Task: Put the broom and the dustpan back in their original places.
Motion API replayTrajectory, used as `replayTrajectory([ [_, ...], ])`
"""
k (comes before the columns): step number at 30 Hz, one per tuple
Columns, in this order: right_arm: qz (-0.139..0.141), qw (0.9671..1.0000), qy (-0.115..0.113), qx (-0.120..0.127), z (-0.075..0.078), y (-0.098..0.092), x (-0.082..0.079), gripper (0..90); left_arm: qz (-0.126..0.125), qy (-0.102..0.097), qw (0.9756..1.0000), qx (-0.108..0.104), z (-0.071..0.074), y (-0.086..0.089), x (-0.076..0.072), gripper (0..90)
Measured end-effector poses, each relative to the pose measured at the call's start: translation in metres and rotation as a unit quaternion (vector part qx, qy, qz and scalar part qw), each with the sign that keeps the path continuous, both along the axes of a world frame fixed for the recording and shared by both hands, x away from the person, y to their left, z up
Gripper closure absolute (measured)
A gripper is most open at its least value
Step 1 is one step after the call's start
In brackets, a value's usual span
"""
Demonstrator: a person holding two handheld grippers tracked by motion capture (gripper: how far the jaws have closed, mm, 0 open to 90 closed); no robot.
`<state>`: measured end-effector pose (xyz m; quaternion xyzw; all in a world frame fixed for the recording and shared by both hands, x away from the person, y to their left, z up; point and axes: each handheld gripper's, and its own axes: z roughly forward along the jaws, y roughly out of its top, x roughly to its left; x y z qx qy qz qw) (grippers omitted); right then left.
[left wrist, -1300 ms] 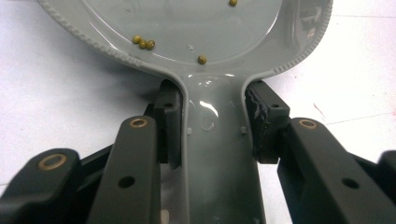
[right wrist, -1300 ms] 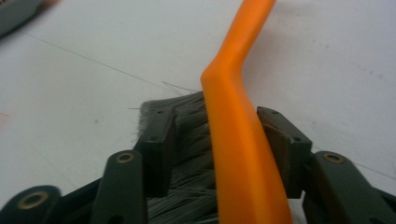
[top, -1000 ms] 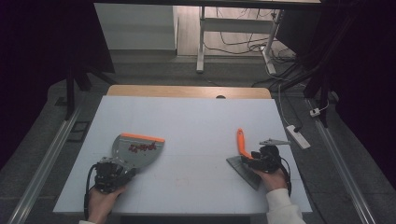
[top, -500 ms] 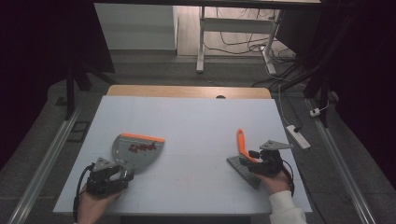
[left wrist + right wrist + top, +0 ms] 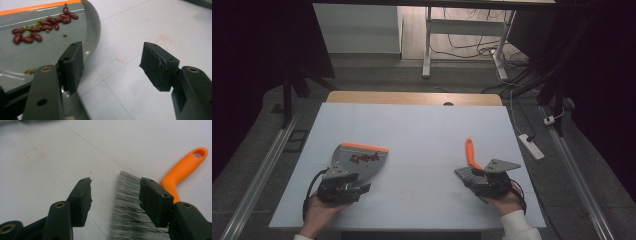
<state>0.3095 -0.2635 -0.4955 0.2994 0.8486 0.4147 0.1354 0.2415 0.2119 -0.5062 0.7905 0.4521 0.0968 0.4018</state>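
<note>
Resting spot: both grippers sit low on the white desk [image 5: 422,130] near the bottom edge of the high view, a hand behind each.
Left gripper [image 5: 112,62]: jaws spread wide with nothing between them; in its own view the left pad hangs over the near rim of the dustpan, the right pad over bare desk.
Right gripper [image 5: 115,195]: jaws spread, nothing pinched; the brush bristles lie partly between the pads, close against the right one.
Dustpan [image 5: 359,159]: grey with an orange lip, lower left of the high view, just ahead of the left gripper.
Contents: red kidney beans [image 5: 45,23] and a few small green beans [image 5: 30,71] lie scattered inside the pan, upper left of the left gripper view.
Brush [image 5: 130,205]: grey bristles and a bent orange handle [image 5: 471,152], lower right of the high view.
Step in hand: apparently between actions, both tools loose on the desk.
Next move: probably closing each gripper on its tool, the right squarely on the handle instead of the soft bristles.
</note>
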Motion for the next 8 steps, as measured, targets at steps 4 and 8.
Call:
replayTrajectory([
  [4,0.000,1.0000,0.000,0.001,-0.0003,-0.0001,-0.0004,42.5,-0.005,0.007,1.0000,0.000,-0.0014,-0.0007,0.0016,35.7],
  [8,0.001,1.0000,-0.005,0.003,0.0004,-0.0008,-0.0007,42.5,-0.008,0.008,0.9999,-0.001,-0.0023,-0.0012,0.0018,35.7],
])
